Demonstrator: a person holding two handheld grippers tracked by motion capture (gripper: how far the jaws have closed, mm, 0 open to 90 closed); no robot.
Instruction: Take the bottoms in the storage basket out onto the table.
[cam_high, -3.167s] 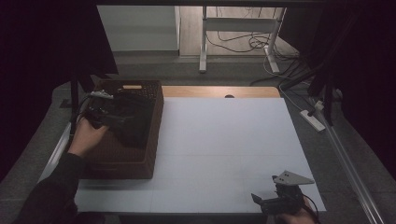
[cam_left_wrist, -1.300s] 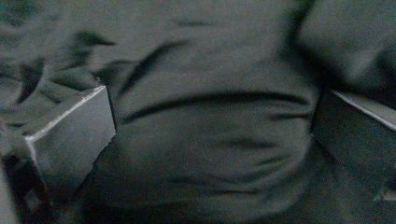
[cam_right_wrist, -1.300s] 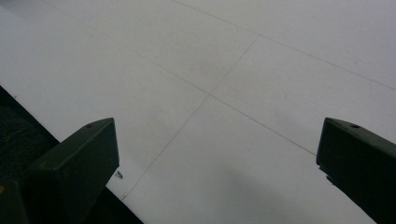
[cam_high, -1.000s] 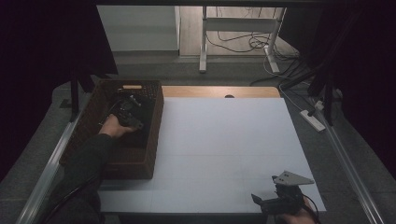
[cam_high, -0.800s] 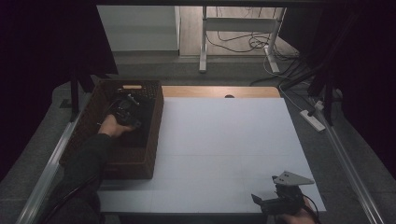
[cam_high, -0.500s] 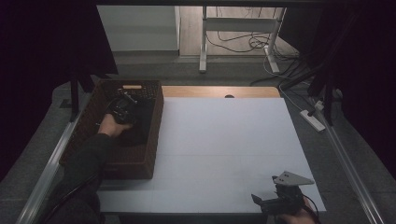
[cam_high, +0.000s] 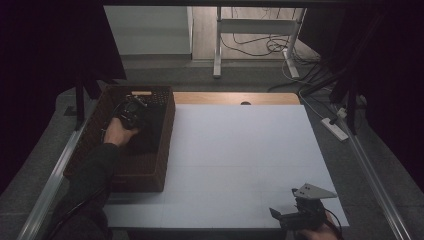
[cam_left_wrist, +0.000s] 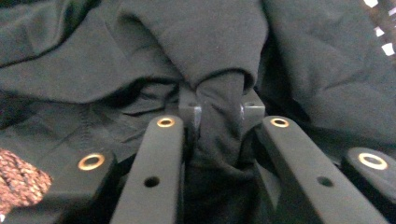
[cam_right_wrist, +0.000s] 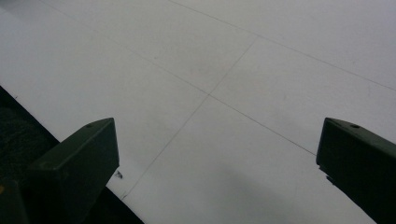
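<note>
The left gripper (cam_left_wrist: 219, 116) had just closed, pinching a fold of dark, soft cloth (cam_left_wrist: 219, 56) between its fingers inside the brown woven basket (cam_high: 150, 172). The right gripper (cam_right_wrist: 215, 154) sat released over the white table (cam_right_wrist: 243, 70). That thin pinch could slip as the cloth's weight dragged.

Left forearm (cam_high: 92, 167) reaching up from the near-left edge into the basket (cam_high: 150, 170), sleeve dark, hand (cam_high: 116, 134) bare at the wrist. Left gripper (cam_high: 131, 112) over the far half of the basket, pointed down; jaws just drawn together, pinching a fold of black cloth (cam_left_wrist: 219, 112) between the pads. Right gripper (cam_high: 295, 216) well to the right of the basket, at the near edge, level and low; jaws spread wide with nothing between them.
</note>
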